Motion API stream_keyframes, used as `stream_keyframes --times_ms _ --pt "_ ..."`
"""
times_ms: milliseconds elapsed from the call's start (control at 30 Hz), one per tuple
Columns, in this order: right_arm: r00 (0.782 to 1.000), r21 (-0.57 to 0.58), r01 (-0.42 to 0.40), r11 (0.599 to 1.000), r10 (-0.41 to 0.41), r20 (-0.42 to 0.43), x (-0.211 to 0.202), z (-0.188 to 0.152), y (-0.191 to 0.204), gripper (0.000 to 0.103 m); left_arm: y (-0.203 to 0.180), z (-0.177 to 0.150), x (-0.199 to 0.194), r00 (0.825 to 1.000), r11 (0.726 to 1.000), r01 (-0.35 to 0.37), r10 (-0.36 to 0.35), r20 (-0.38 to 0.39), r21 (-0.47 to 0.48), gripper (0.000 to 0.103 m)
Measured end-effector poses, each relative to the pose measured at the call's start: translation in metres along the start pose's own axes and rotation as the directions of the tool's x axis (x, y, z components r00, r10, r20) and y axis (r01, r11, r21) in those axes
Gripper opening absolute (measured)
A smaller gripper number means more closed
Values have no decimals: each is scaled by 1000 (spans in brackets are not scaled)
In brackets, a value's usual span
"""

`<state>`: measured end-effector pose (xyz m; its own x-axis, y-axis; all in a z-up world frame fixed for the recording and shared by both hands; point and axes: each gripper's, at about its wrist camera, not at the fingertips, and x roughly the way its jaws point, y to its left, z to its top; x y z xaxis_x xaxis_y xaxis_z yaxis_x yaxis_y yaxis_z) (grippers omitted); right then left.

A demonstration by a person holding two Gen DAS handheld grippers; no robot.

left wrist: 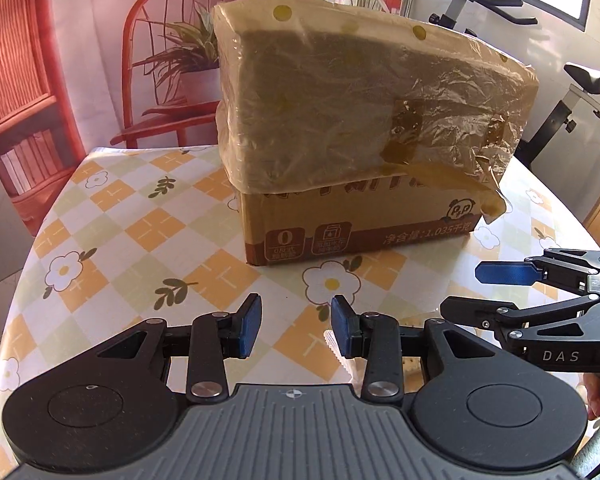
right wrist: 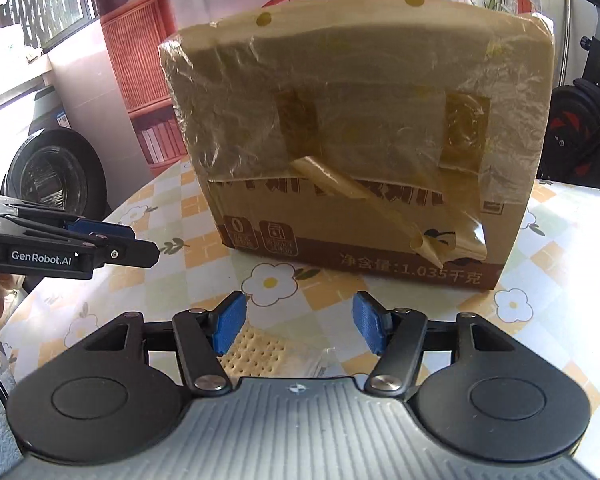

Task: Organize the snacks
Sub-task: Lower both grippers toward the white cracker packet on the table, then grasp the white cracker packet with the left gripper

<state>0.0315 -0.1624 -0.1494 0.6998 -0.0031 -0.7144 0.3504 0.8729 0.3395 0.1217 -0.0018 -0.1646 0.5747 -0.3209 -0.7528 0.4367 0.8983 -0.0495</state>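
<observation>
A cardboard box is sitting in the middle of both frames on a round table covered by a checked, flower-printed cloth. A crinkled plastic bag is draped over the box's upper part, with brown tape patches on it and a loose strip of tape curling away at centre right of the right wrist view. The bag is hiding the top of the box, so whether anything is lying inside cannot be told.

At the bottom centre of the right wrist view, a pale cracker packet is lying on the cloth, near the box but outside it; some clear wrapping is showing just beside it. As a judgement, this snack is not yet put away, while anything already stowed is staying out of sight.

The left gripper is hovering low in its frame, fingers parted and holding nothing. The right gripper is hovering likewise, jaws spread wide and empty, directly above the crackers.
</observation>
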Motion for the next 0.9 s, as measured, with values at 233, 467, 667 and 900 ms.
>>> stream_keyframes --times_ms 233,467,667,900 --pt "993 -68 -14 998 6 -117 14 -33 2 62 -8 -24 25 994 997 73 -73 -82 -12 40" --pt "987 -95 -36 995 21 -157 27 -43 6 62 -17 -32 43 989 994 99 -103 -107 -36 40" --pt "987 -103 -53 993 36 -156 33 -44 7 53 -14 -32 56 982 986 144 -153 -114 -82 40" --pt "989 -109 -64 992 48 -143 35 -43 7 45 -17 -33 61 976 980 183 -192 -107 -83 40"
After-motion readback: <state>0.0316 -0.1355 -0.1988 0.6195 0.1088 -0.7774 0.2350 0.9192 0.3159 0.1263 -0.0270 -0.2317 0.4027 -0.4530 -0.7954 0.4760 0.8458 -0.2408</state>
